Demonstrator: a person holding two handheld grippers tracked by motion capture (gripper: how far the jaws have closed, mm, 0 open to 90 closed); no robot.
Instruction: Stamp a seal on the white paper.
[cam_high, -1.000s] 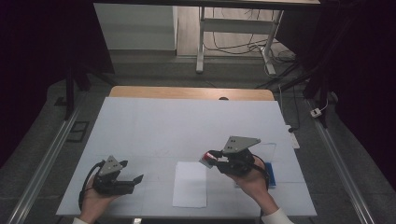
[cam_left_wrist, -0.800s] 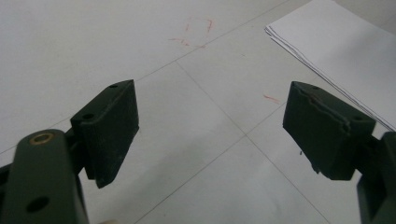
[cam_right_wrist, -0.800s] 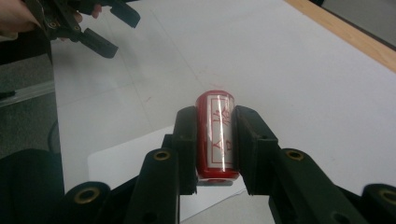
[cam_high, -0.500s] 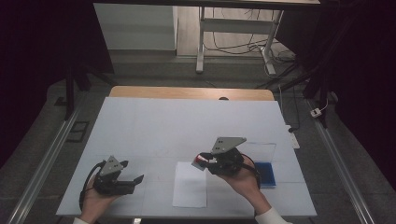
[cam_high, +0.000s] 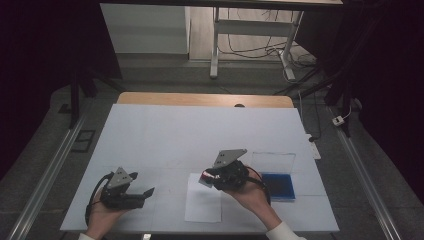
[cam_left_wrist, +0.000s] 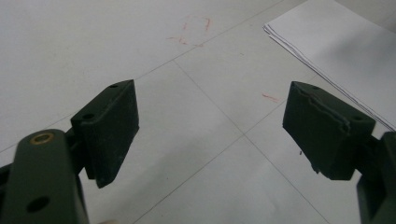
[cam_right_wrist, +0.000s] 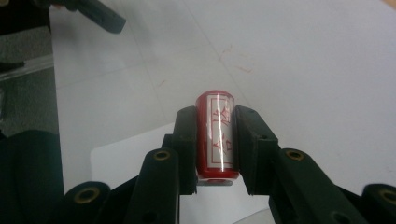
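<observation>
So the right claw (cam_right_wrist: 215, 140) is clamped on a little red stamp (cam_right_wrist: 216, 133) with a white label and red characters down its side. The jaws pinch it from both sides along the barrel, and it sits up off the table, over the near-right part, just above the top edge of the sheet of paper (cam_high: 203, 205). The inkpad (cam_high: 278, 185), blue with its clear lid standing open, is just beside that hand on the right.

What could go wrong, my guess: the barrel is smooth and round, so it could twist or slide in the pads if it gets pressed down at an angle, and you'd end up with a smeared or half print. The loose paper could also skid, since nothing pins it.

The stamp's long axis runs straight along the jaws, so it points away from the hand, leftward across the table in the high view. Can't tell which end is the inked face.

The left claw (cam_left_wrist: 210, 135) is spread wide with nothing in it, low over bare table (cam_high: 200, 130) at the near-left, the paper's corner near it.
</observation>
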